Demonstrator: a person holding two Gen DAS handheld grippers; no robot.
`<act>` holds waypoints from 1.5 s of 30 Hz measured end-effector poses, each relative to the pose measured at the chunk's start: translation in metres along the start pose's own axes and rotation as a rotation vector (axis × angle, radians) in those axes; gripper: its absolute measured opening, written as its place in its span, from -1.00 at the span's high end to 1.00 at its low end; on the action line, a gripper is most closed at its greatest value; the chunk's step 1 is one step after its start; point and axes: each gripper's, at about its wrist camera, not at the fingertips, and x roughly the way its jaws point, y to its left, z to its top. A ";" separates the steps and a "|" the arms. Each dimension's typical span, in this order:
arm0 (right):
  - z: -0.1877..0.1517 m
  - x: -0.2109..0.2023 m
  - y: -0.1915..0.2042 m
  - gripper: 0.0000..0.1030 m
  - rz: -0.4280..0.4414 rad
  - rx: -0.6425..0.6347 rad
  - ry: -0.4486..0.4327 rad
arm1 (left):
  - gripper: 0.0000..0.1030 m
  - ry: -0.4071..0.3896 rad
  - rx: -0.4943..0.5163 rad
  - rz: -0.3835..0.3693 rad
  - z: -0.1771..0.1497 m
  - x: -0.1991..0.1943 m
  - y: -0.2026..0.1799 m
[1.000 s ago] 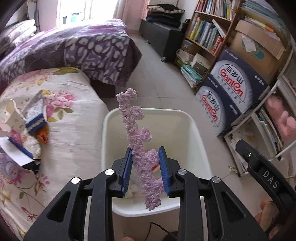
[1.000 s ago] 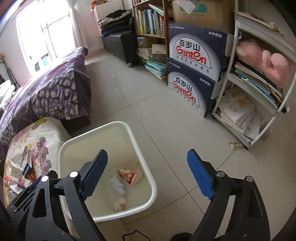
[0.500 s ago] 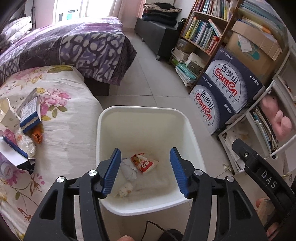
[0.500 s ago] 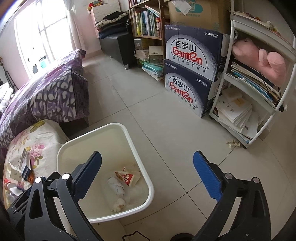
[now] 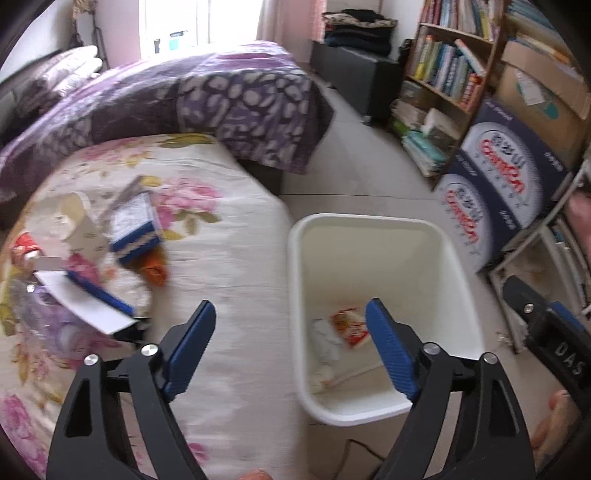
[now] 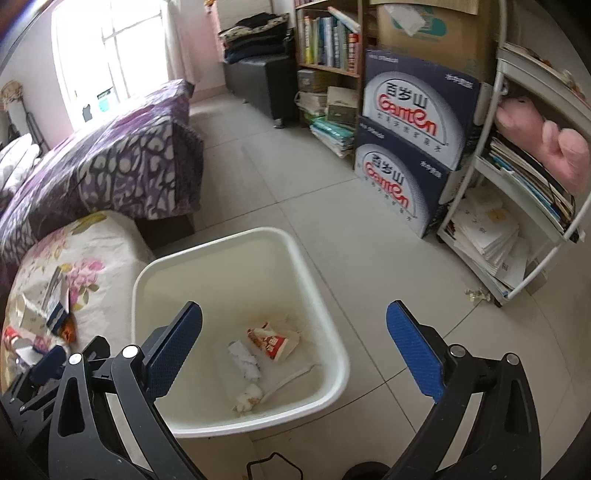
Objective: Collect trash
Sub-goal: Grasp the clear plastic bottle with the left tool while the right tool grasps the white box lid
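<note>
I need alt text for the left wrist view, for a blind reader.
The open left gripper hovers empty between a floral bedspread strewn with trash and a white bin on the floor. The bin holds a red wrapper and crumpled tissues.

A: What stands around the bookshelf (image 6: 325, 40)?

B: Just right of it, two dark blue cartons (image 6: 410, 136) sit stacked on the tiled floor (image 6: 295, 192), with a brown cardboard box (image 6: 436, 33) on top. Right again is a white wire rack (image 6: 535, 206) holding papers and a pink plush toy (image 6: 546, 144).

A: And on the other side?

B: Left of the bookshelf is a dark bench (image 6: 262, 77) with folded clothes (image 6: 255, 37) piled on it. Further left, a window (image 6: 110, 55) lets in bright light. Across the floor from the bookshelf lies a bed under a purple patterned blanket (image 5: 221, 96).
</note>
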 end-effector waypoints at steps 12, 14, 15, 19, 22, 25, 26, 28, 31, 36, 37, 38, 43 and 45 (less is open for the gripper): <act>-0.011 0.003 0.056 -0.86 0.048 -0.093 0.024 | -0.64 0.024 -0.188 0.289 -0.008 -0.001 0.106; -0.011 0.003 0.065 -0.86 0.058 -0.106 0.025 | -0.64 0.019 -0.237 0.316 -0.011 -0.005 0.124; -0.012 0.003 0.070 -0.86 0.066 -0.115 0.025 | -0.64 0.014 -0.267 0.334 -0.012 -0.009 0.135; -0.016 0.003 0.091 -0.86 0.102 -0.151 0.026 | -0.64 0.003 -0.409 0.375 -0.015 -0.021 0.181; -0.022 0.002 0.113 -0.86 0.148 -0.207 0.023 | -0.64 0.015 -0.528 0.380 -0.017 -0.027 0.215; -0.030 0.000 0.140 -0.86 0.211 -0.298 0.011 | -0.64 0.034 -0.664 0.373 -0.017 -0.029 0.256; -0.035 -0.001 0.154 -0.86 0.244 -0.352 -0.002 | -0.64 0.042 -0.708 0.369 -0.016 -0.029 0.270; -0.040 -0.003 0.170 -0.86 0.289 -0.423 -0.016 | -0.64 0.058 -0.785 0.357 -0.016 -0.027 0.296; -0.051 -0.004 0.201 -0.86 0.389 -0.555 -0.023 | -0.64 0.093 -0.854 0.310 -0.019 -0.019 0.320; -0.071 0.000 0.244 -0.86 0.488 -0.739 0.002 | -0.64 0.164 -0.906 0.252 -0.023 0.006 0.332; -0.073 0.003 0.250 -0.86 0.492 -0.755 0.008 | -0.64 0.171 -0.914 0.250 -0.025 0.008 0.334; -0.074 0.006 0.254 -0.86 0.494 -0.763 0.018 | -0.64 0.184 -0.924 0.246 -0.026 0.013 0.337; -0.079 0.023 0.270 -0.84 0.517 -0.736 0.074 | -0.64 0.229 -0.903 0.238 -0.026 0.027 0.336; -0.083 0.027 0.275 -0.73 0.527 -0.744 0.077 | -0.64 0.236 -0.884 0.242 -0.025 0.028 0.333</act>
